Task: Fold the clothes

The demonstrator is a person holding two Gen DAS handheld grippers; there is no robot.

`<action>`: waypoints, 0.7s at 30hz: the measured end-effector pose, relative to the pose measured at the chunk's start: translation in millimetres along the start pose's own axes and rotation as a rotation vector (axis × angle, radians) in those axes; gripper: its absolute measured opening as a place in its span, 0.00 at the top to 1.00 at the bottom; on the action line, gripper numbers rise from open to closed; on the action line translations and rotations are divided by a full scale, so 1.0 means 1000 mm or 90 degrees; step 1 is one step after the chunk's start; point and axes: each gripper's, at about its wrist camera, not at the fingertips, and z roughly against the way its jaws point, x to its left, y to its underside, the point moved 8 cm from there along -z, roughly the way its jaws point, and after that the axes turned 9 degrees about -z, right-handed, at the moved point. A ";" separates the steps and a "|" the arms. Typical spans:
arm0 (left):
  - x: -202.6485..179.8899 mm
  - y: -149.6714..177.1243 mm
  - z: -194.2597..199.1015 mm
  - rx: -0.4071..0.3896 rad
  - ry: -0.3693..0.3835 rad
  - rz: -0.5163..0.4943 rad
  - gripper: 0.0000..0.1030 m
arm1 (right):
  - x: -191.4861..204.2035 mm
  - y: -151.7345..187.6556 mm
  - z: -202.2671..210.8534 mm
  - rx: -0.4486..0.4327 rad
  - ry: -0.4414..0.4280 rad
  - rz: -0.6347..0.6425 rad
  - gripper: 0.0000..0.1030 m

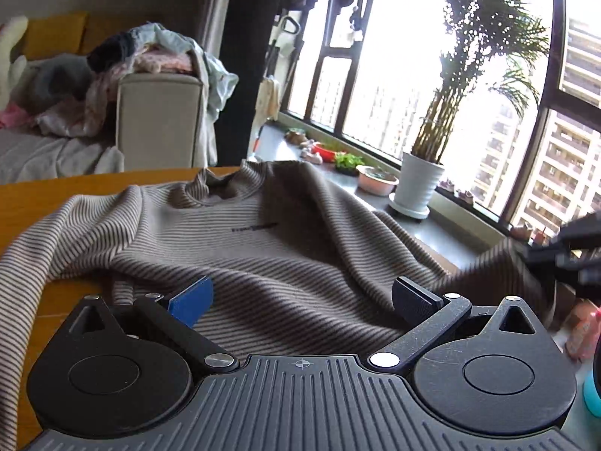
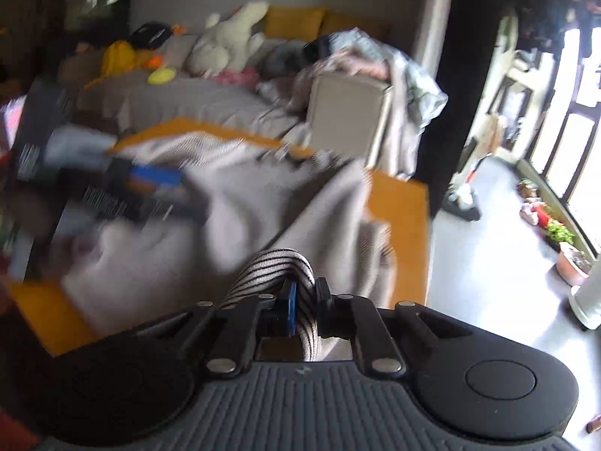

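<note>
Big dark-framed windows (image 1: 432,75) pour in bright daylight, with apartment towers (image 1: 556,173) outside and a tall palm in a white ribbed pot (image 1: 419,184) on the grey sill. A grey sofa (image 2: 188,101) holds yellow cushions (image 2: 295,18), a white plush bunny (image 2: 229,37) and heaped laundry (image 1: 150,52). Floor looks pale grey, though it's blown out.

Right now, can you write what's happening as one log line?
step: fold shirt | right gripper: shut on shirt edge | left gripper: open over shirt | table: shirt spread out
</note>
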 end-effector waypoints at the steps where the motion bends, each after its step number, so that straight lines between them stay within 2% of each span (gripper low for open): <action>1: -0.001 0.003 -0.001 0.010 0.000 -0.007 0.00 | -0.025 -0.024 0.001 -0.030 0.029 -0.038 0.91; 3: -0.001 0.004 -0.001 0.019 -0.004 -0.021 0.00 | -0.077 -0.069 0.002 -0.084 0.088 -0.117 0.91; 5: 0.002 0.009 0.001 0.034 -0.018 -0.032 0.00 | -0.116 -0.105 -0.001 -0.125 0.123 -0.182 0.91; 8: 0.012 0.010 0.007 0.027 -0.018 -0.010 0.00 | -0.130 -0.135 -0.017 -0.143 0.114 -0.238 0.91; 13: 0.024 0.009 0.012 0.013 -0.010 0.033 0.00 | -0.088 -0.157 -0.063 -0.119 0.010 -0.269 0.91; 17: 0.030 0.010 0.022 0.019 0.009 0.056 0.00 | -0.027 -0.167 -0.097 -0.096 -0.065 -0.234 0.91; 21: 0.040 0.014 0.033 0.034 0.003 0.064 0.00 | 0.026 -0.175 -0.132 -0.074 -0.129 -0.207 0.91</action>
